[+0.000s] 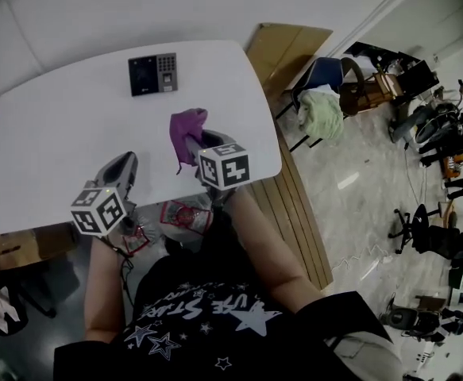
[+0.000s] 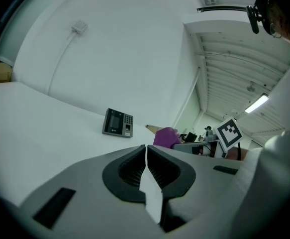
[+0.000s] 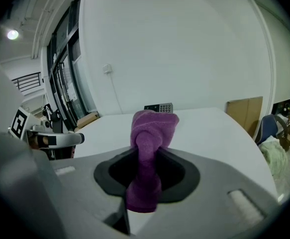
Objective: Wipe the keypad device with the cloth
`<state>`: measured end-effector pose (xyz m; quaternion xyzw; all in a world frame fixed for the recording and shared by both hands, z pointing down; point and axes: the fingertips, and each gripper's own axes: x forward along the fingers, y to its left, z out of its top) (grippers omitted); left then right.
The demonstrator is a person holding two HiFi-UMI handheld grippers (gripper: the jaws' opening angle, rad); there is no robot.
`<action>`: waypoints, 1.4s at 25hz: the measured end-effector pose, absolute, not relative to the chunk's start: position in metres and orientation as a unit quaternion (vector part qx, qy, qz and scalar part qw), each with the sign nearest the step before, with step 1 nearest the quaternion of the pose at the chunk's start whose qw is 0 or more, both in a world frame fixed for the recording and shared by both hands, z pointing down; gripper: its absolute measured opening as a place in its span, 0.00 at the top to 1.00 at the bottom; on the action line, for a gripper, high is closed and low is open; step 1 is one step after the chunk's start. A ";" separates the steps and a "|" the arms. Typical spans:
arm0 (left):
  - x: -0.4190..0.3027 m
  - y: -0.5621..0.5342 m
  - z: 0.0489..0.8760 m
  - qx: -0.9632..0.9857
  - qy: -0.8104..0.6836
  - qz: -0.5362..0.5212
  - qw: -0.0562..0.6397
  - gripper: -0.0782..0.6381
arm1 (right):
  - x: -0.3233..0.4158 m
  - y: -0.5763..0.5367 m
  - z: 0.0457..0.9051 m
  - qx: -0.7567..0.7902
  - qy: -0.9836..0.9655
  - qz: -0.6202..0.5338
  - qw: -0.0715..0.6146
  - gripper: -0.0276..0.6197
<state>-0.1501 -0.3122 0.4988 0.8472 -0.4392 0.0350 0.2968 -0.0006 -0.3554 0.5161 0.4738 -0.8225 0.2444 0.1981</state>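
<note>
The keypad device (image 1: 153, 75) lies flat on the white counter (image 1: 56, 133), near its far edge and about midway along it. Its long axis runs left to right across the head view, with the dark screen half to the left and the button half to the right. White counter surface lies between it and the purple cloth (image 1: 187, 130), which is well apart from the device, nearer the person. The right tongs (image 1: 193, 146) are clamped on that cloth: in the right gripper view the cloth (image 3: 152, 143) stands bunched between the jaws, and the device (image 3: 159, 107) shows just above it. The left tongs (image 1: 125, 167) hang to the left of the right pair, over the counter's near edge, jaws pressed together on nothing (image 2: 145, 151). Beyond the counter's right end leans a cardboard sheet (image 1: 283, 50); further right stands a chair (image 1: 320, 76) carrying a pale green bundle (image 1: 321, 111).
</note>
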 end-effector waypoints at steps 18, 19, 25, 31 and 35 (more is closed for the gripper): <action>-0.121 -0.276 0.489 0.860 -0.421 0.036 0.287 0.87 | 0.016 -0.306 0.505 0.470 -0.828 0.237 0.193 0.81; -0.119 -0.272 0.488 0.859 -0.424 0.037 0.286 0.87 | 0.019 -0.302 0.505 0.467 -0.829 0.238 0.193 0.81; -0.110 -0.250 0.477 0.851 -0.443 0.032 0.279 0.87 | 0.030 -0.280 0.496 0.452 -0.840 0.236 0.187 0.81; -0.095 -0.213 0.466 0.852 -0.450 0.031 0.265 0.87 | 0.042 -0.247 0.487 0.446 -0.847 0.229 0.176 0.81; -0.084 -0.184 0.462 0.852 -0.454 0.029 0.259 0.87 | 0.053 -0.218 0.484 0.443 -0.850 0.226 0.175 0.81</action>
